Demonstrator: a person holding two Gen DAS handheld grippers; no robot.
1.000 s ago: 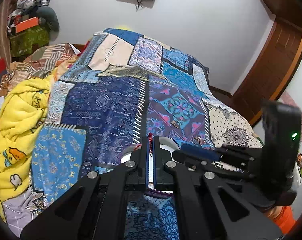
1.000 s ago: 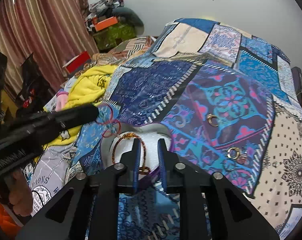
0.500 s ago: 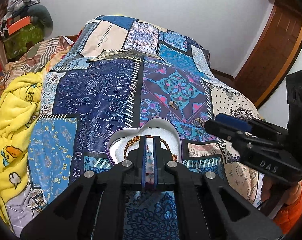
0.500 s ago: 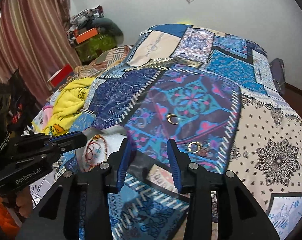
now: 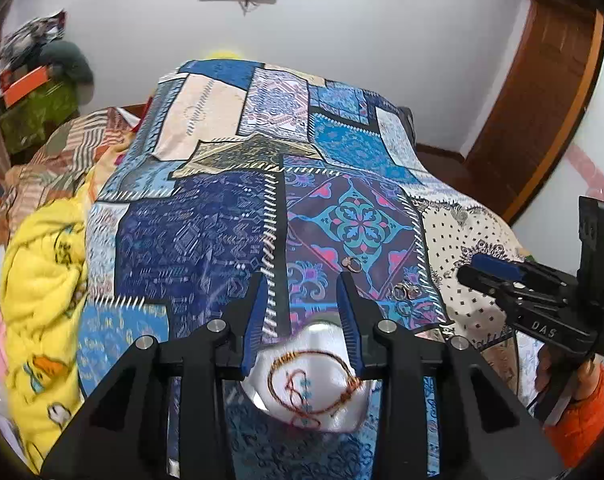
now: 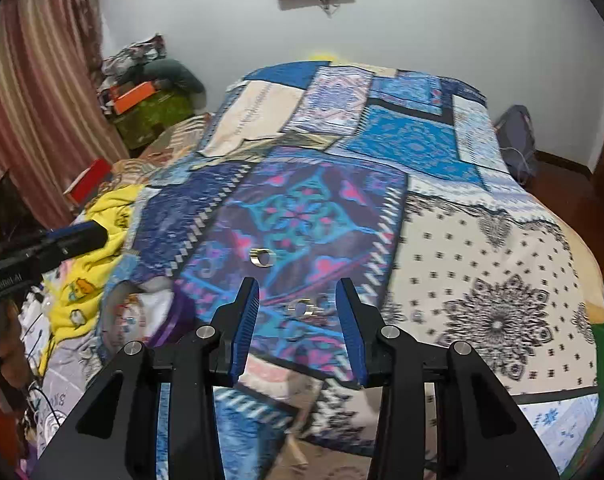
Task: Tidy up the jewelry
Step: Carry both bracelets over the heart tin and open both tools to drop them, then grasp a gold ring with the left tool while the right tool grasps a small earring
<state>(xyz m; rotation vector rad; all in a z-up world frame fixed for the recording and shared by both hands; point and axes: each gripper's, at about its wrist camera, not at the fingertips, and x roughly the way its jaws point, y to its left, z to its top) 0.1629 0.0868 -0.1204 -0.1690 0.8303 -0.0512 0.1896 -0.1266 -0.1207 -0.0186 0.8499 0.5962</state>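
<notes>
A white heart-shaped dish (image 5: 322, 344) lies on the patchwork bedspread (image 5: 206, 240), holding a brown bangle (image 5: 280, 360) and red thread bracelets (image 5: 298, 394). My left gripper (image 5: 301, 280) hangs just above and beyond the dish; its jaws are opening and nothing is between them. A single ring (image 6: 262, 258) and a small cluster of rings (image 6: 304, 307) rest on the purple patch. My right gripper (image 6: 297, 286) stands open over that cluster, not touching it. The dish (image 6: 142, 312) shows blurred at the left of the right wrist view.
A yellow blanket (image 5: 42, 280) and clothes are piled along the bed's left side. Boxes and a green chest (image 6: 150, 112) stand by the curtain. A wooden door (image 5: 542, 112) is at the right. A person's hand in an orange sleeve (image 5: 574, 412) holds the right gripper.
My left jaws went from shut on red thread to open, and the thread bracelets now lie in the dish. The right gripper opened and swung right from the dish to the rings.
</notes>
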